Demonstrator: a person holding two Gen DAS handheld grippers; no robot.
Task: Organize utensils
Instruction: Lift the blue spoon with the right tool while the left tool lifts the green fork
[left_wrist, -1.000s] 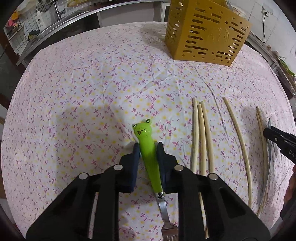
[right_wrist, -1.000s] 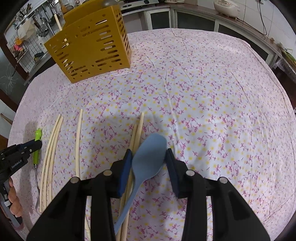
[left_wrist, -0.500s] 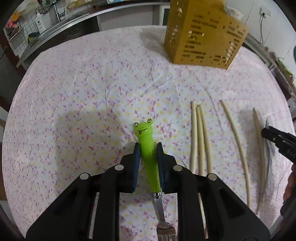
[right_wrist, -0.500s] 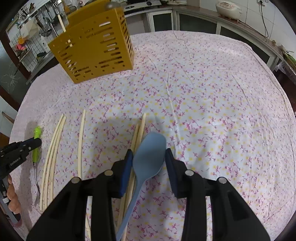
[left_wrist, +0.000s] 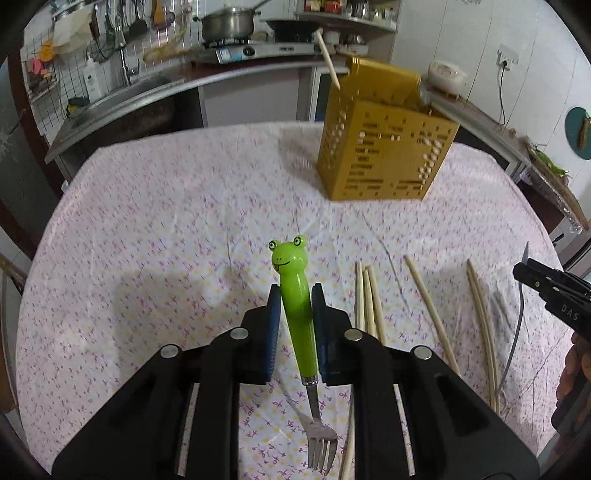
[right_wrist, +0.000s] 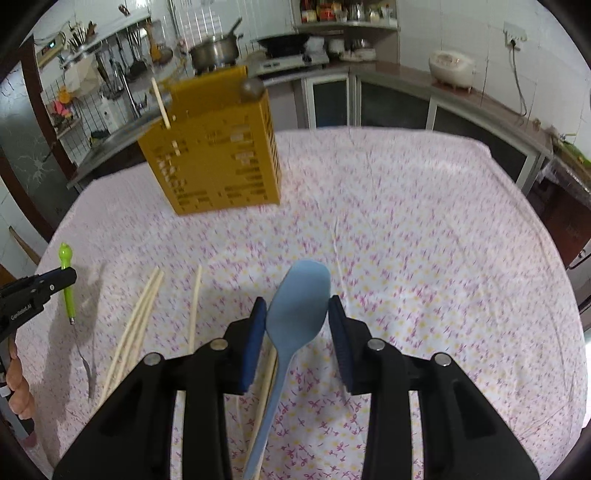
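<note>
My left gripper (left_wrist: 295, 291) is shut on the green frog-handled fork (left_wrist: 289, 256), which hangs clear of the cloth with its tines toward me. My right gripper (right_wrist: 297, 304) is shut on the bowl of a blue spoon (right_wrist: 306, 280), its handle trailing down below the jaws. The yellow slotted utensil holder (left_wrist: 384, 155) stands at the far side of the table with one chopstick (left_wrist: 328, 59) sticking out of it. Each gripper shows at the edge of the other's view: the right gripper (left_wrist: 546, 288) and the left gripper (right_wrist: 48, 284) with the fork (right_wrist: 66, 280).
Several pale chopsticks (left_wrist: 367, 302) lie loose on the flowered tablecloth (left_wrist: 166, 240) between the two grippers, also seen as chopsticks (right_wrist: 144, 314) in the right wrist view. A kitchen counter (left_wrist: 155, 88) with a pot and a stove runs behind the table.
Both grippers have risen and tipped upward with the fork and the spoon still held. The holder now stands lower in both views and the kitchen counter has come into sight.
</note>
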